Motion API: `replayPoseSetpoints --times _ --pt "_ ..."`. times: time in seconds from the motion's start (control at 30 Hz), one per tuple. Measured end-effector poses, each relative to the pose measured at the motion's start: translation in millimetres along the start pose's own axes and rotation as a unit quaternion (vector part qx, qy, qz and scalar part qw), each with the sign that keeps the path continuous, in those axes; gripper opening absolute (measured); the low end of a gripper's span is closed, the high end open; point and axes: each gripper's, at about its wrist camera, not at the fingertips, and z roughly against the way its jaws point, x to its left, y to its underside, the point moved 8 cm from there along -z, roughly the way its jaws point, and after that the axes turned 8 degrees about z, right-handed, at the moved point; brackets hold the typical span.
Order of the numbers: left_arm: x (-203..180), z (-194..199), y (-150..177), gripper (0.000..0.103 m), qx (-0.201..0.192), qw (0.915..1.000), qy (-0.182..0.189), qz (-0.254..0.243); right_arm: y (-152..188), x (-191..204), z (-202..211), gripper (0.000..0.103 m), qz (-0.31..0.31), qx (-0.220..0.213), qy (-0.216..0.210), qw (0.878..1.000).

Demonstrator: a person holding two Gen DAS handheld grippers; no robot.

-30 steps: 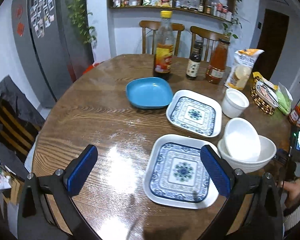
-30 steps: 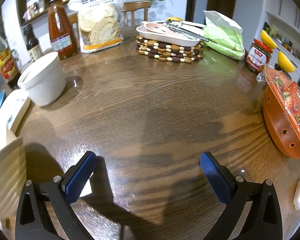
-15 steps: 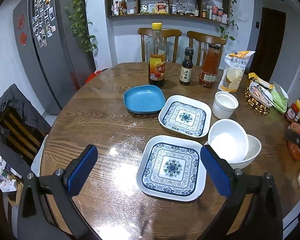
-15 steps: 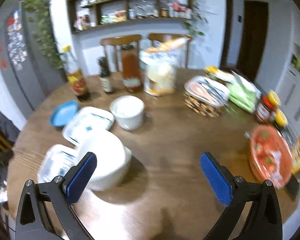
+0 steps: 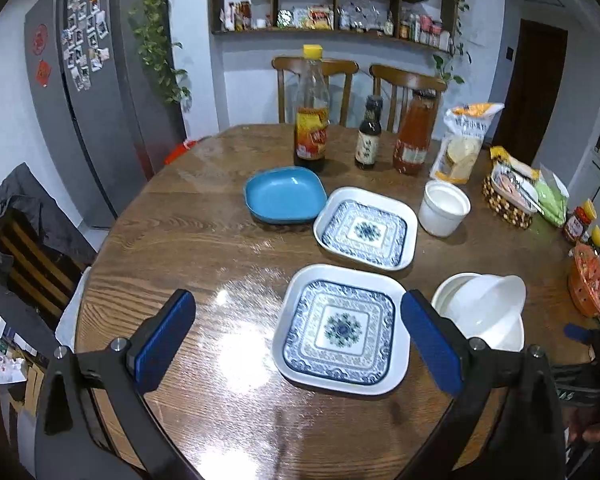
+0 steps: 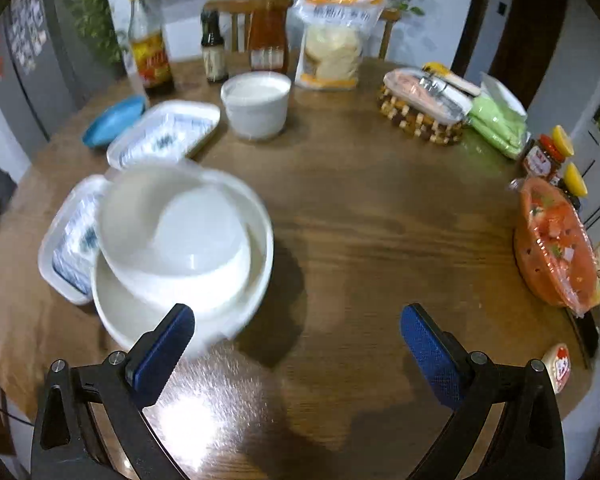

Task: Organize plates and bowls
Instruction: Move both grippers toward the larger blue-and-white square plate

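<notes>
Both the left gripper (image 5: 296, 344) and right gripper (image 6: 296, 346) have pulled back high with jaws wide and empty, leaving the small white bowl (image 6: 172, 236) tilted inside the larger white bowl (image 6: 256, 280), just right of the near blue-patterned square plate (image 5: 340, 330); plates remain unstacked.

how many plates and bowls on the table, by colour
blue-patterned white plates: 2, near and far
blue plate: 1
white bowls: 2, a smaller one tilted inside a larger one
white cup: 1
total: 6
</notes>
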Motion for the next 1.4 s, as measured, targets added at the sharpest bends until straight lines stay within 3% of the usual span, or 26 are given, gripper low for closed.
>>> replayPoseSetpoints --times 0.23,0.43,0.77,1.4 --pt "-37 -1 8 0.103 0.006 0.9985 0.037 -0.039 -18 8 26 0.103 0.013 -0.042 -0.024 0.999" --pt "-47 2 11 0.103 0.005 0.9982 0.034 -0.049 -27 28 47 0.103 0.017 -0.053 -0.048 0.997" --pt "-37 9 11 0.103 0.004 0.9988 0.009 -0.048 -37 61 54 0.103 0.042 -0.062 -0.088 0.993" --pt "-25 -1 13 0.103 0.023 0.9989 0.006 -0.040 -49 70 46 0.103 0.049 -0.051 -0.082 0.994"
